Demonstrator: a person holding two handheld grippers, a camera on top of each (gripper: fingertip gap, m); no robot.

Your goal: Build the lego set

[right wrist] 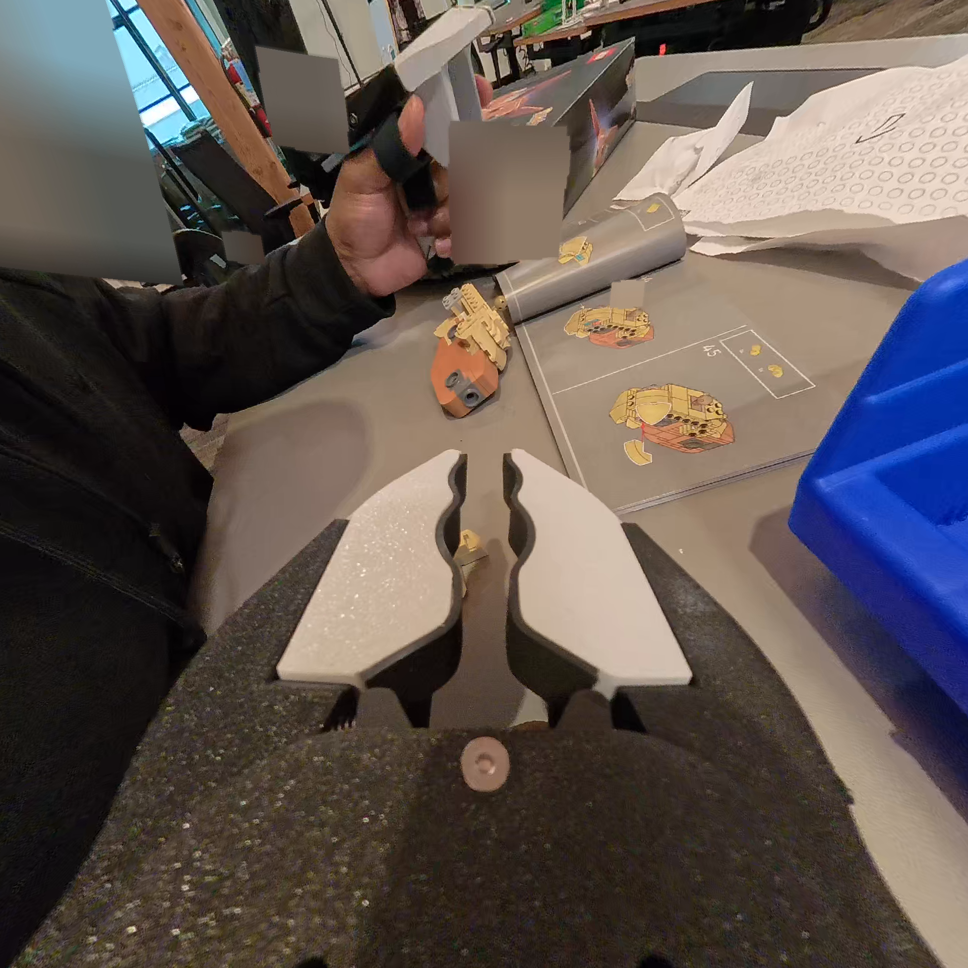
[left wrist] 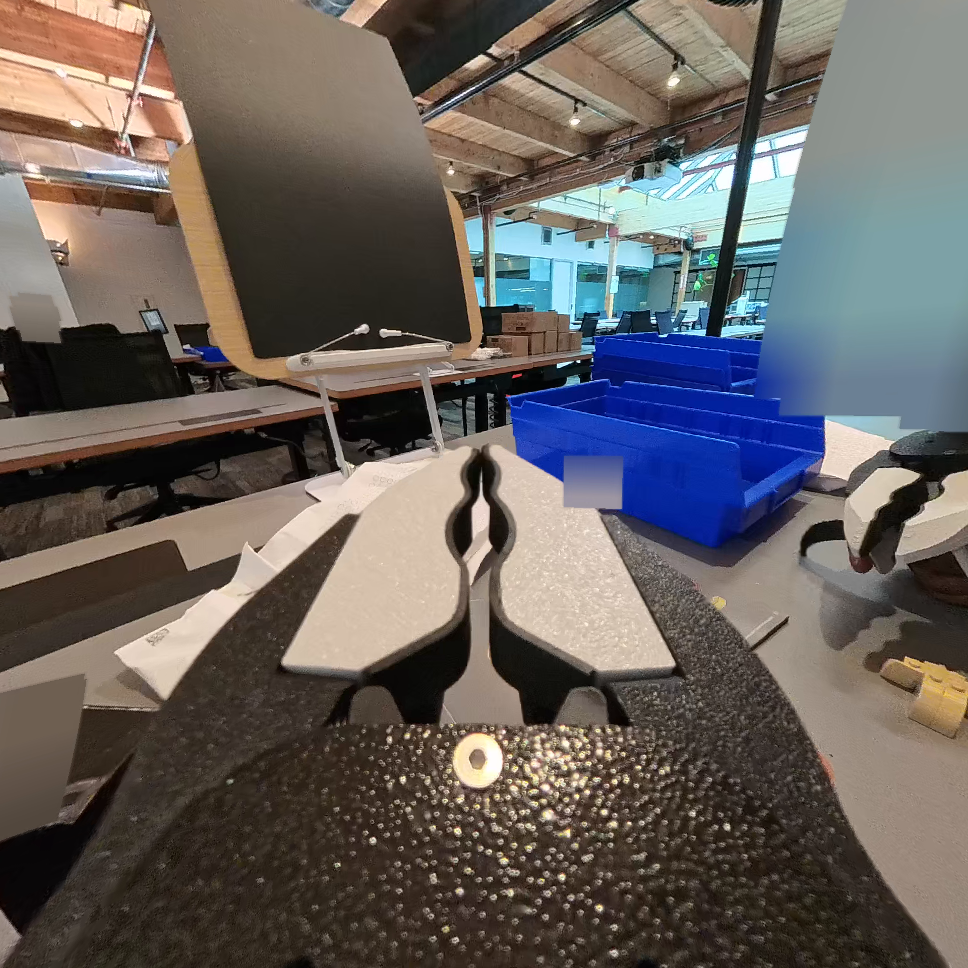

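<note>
My left gripper [left wrist: 482, 463] is shut with its fingertips touching and nothing visible between them; it hovers above white printed paper [left wrist: 361, 487] on the grey table [left wrist: 602, 655]. My right gripper [right wrist: 484, 461] is open above the table [right wrist: 293, 471]. A small tan brick piece [right wrist: 470, 550] lies between its fingers farther back, beside the left pad and clear of the right one. A brown and tan brick model [right wrist: 469, 361] lies on the table ahead of it. The right gripper also shows in the left wrist view [left wrist: 880, 529], with loose tan bricks [left wrist: 937, 696] near it.
An open instruction booklet [right wrist: 670, 366] lies right of the model. Blue bins [left wrist: 665, 461] stand on the table, one close on the right in the right wrist view [right wrist: 901, 471]. A book stand [left wrist: 325, 209] rises at the table's far edge. A person's hand [right wrist: 377, 220] and dark sleeve are at left. The gap from one gripper's tips to the other's is roughly 25 cm.
</note>
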